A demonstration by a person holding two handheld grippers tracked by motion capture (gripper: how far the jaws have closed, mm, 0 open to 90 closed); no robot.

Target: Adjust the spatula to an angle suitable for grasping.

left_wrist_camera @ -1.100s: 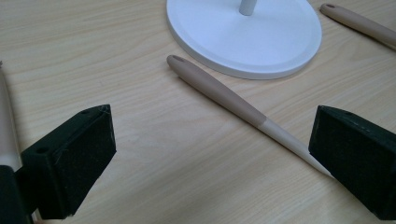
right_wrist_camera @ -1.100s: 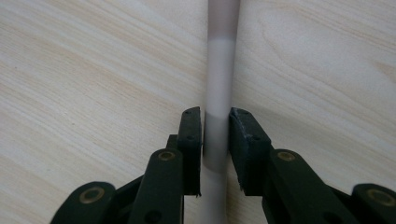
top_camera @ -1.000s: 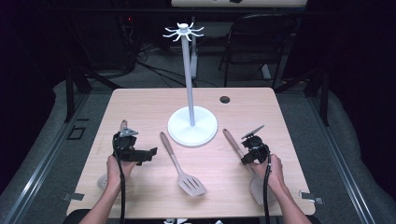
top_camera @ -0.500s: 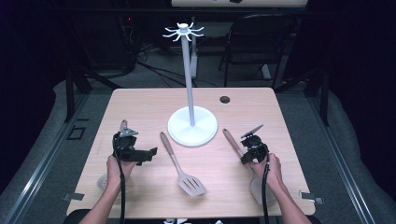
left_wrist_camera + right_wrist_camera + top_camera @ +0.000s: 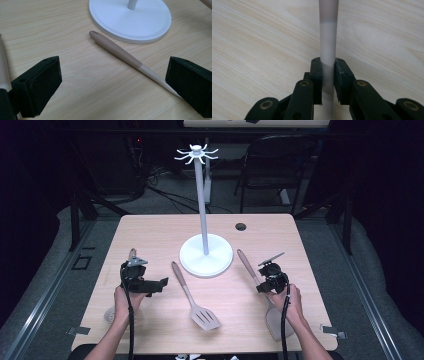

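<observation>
Behind the wooden table [image 5: 150,235] all is dark. At its near right, the right gripper [image 5: 265,281] has just closed on the utensil handle [image 5: 328,37], probably ready for lifting; left gripper [image 5: 159,283] stays open.

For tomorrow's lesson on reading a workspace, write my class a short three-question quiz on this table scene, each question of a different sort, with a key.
1. True or false: the right gripper has its fingers closed on a utensil handle.
2. What lies flat in the middle of the table, between the two grippers?
A. a whisk
B. a slotted spatula
C. a ladle
3. Fill in: the white stand carries a ring of ____ at its top.

Key
1. True; the pads press on the handle from both sides.
2. B; the left gripper is open above its handle.
3. hooks
</observation>
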